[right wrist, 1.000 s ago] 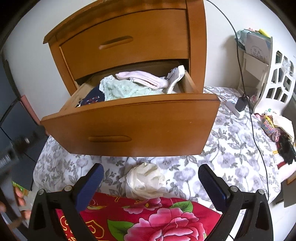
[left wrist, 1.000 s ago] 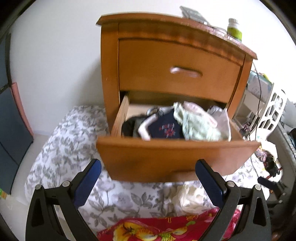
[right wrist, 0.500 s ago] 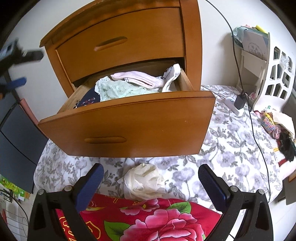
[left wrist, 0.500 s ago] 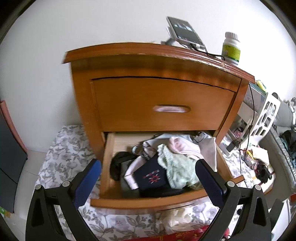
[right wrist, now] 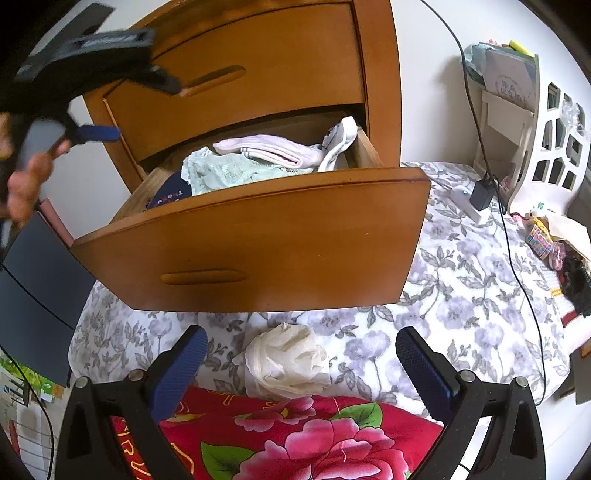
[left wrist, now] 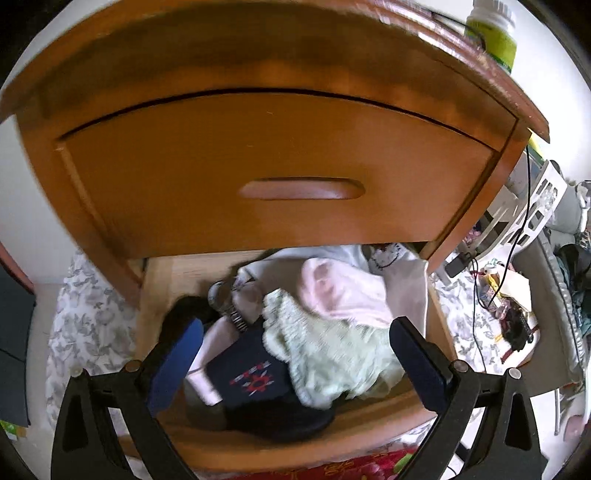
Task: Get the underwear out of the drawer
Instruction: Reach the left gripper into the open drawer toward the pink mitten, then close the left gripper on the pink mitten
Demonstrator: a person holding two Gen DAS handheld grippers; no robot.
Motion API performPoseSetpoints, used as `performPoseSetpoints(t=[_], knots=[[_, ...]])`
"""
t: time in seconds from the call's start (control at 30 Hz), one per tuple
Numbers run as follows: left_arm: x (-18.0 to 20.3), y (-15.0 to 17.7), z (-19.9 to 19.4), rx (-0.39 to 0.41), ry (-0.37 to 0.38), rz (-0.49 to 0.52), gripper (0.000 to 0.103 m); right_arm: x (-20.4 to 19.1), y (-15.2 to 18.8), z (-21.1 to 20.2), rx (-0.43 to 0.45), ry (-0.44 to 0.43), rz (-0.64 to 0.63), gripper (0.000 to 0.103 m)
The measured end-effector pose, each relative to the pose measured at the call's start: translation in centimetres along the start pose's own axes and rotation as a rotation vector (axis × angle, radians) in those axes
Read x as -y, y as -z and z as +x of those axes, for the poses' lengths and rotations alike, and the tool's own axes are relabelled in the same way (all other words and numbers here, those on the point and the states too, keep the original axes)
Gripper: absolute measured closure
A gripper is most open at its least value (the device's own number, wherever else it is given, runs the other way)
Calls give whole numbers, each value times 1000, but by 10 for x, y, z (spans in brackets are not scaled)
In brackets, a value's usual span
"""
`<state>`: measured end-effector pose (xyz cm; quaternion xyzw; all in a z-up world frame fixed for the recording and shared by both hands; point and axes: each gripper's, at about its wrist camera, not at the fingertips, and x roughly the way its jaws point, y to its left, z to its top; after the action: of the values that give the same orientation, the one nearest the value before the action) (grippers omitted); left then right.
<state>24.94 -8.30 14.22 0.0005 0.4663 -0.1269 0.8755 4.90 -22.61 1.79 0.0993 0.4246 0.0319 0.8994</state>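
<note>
Both hand-held gripper (left wrist: 295,354) fingers straddle drawer's underwear (left wrist: 332,350).

Clothes pile (left wrist: 317,332) hides the drawer (left wrist: 280,448) floor; bottle (left wrist: 493,35) cropped.

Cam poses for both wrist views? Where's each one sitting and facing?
Left wrist: above the open drawer, looking down at the pale green underwear; only its open left hand-held gripper shows.
Right wrist: low before the drawer front, facing it; open right hand-held gripper, plus a hand at left.
Shared: drawer, green underwear, nightstand.
</note>
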Motion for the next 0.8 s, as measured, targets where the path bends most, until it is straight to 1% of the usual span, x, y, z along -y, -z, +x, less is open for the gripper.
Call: performPoseSetpoints(t=[0.03, 0.07, 0.13, 0.23, 0.3, 0.4, 0.47, 0.5, 0.57, 0.63, 0.73, 0.8], knots=[[3, -3, 6, -11, -5, 3, 5, 0, 0, 2, -4, -1, 0, 0], [5, -5, 13, -24, -9, 6, 12, 0, 1, 3, -9, -4, 0, 0], [10, -8, 24, -51, -3, 10, 20, 1, 2, 7, -18, -8, 0, 0], [13, -10, 43, -80, -3, 10, 24, 2, 3, 10, -28, -13, 2, 0], [14, -12, 53, -91, -4, 7, 29, 2, 4, 12, -32, -18, 2, 0], [10, -13, 69, -126, 15, -32, 40, 2, 4, 17, -45, -25, -5, 0], [7, -14, 78, -150, 24, -54, 50, 2, 5, 20, -54, -31, -5, 0], [7, -14, 82, -156, 25, -60, 52, 2, 5, 21, -57, -33, -6, 0], [8, -16, 86, -152, 24, -58, 60, 2, 5, 23, -60, -36, -6, 0], [9, -17, 89, -149, 26, -49, 65, 2, 5, 23, -60, -37, -6, 0], [14, -18, 95, -166, 21, -27, 71, 2, 5, 27, -67, -41, -4, 0], [16, -18, 99, -173, 18, -19, 73, 3, 5, 29, -72, -42, -2, 0]])
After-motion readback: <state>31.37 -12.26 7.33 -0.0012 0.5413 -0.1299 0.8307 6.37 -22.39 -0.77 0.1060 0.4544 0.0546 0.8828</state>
